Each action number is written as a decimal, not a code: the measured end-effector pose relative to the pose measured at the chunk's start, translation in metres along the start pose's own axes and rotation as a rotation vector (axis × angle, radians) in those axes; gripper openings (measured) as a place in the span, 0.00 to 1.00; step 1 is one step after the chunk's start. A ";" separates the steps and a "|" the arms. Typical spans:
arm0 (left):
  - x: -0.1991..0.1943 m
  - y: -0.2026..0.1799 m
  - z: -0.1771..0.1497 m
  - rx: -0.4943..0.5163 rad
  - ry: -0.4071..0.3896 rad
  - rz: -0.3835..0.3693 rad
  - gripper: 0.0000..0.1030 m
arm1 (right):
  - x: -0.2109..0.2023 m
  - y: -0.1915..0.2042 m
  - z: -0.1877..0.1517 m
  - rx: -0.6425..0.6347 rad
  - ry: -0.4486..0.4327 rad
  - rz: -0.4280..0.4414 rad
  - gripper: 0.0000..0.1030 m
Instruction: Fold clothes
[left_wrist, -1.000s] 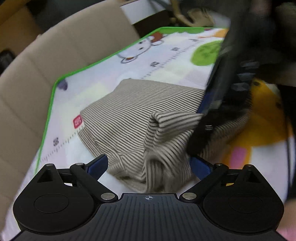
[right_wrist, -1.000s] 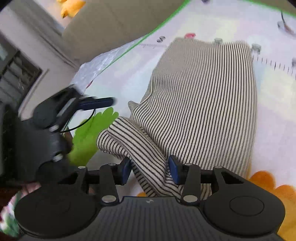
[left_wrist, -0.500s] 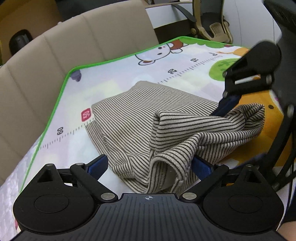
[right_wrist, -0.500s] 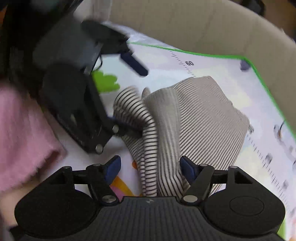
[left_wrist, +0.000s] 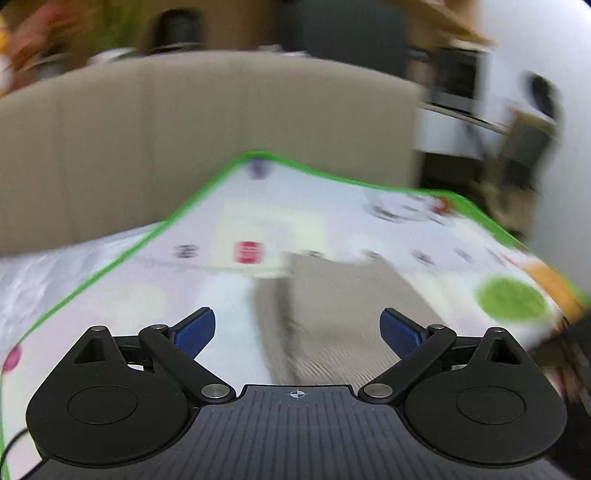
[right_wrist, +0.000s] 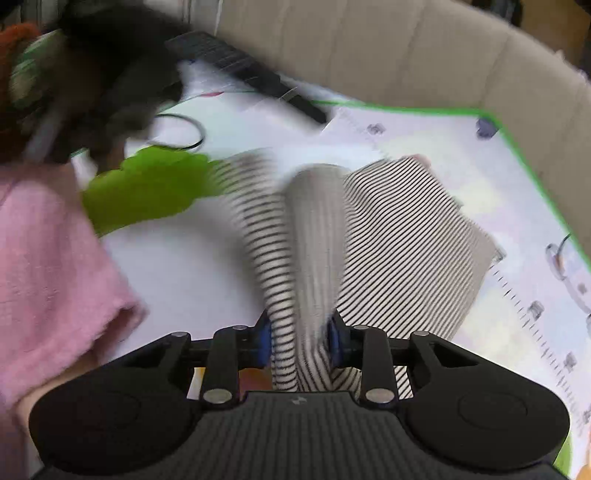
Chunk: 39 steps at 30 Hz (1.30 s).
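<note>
Two tongs: my right tongs (right_wrist: 299, 341) pinch a raised fold of the striped garment (right_wrist: 402, 236) lying on the play mat (right_wrist: 524, 155); my left tongs (left_wrist: 297, 330) gape wide, holding nothing.

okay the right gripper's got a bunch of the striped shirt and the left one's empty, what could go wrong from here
1. The right gripper pinches a thick bunch of the striped shirt, likely several layers; pulling may drag the flat folded part out of shape.
2. The left gripper is open with nothing pinning the shirt, so it may slide on the play mat.
3. A black cable lies nearby and could snag.
</note>
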<state>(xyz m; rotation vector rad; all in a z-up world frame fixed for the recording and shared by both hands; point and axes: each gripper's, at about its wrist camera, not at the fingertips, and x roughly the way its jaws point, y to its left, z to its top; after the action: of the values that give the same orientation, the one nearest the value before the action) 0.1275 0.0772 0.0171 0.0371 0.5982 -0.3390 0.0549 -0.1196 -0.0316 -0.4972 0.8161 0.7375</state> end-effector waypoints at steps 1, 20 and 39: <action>0.011 0.002 0.006 -0.020 0.020 0.014 0.96 | -0.001 0.001 0.000 -0.012 0.017 0.018 0.27; 0.105 0.049 -0.033 -0.177 0.238 -0.102 0.96 | 0.042 -0.105 0.117 -0.345 0.088 -0.121 0.03; 0.109 0.056 -0.028 -0.208 0.223 -0.130 0.97 | -0.007 -0.116 0.116 -0.098 -0.057 -0.129 0.51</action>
<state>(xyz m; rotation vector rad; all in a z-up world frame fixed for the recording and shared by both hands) 0.2142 0.1007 -0.0706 -0.1669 0.8570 -0.4000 0.1930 -0.1224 0.0569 -0.6085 0.6901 0.6717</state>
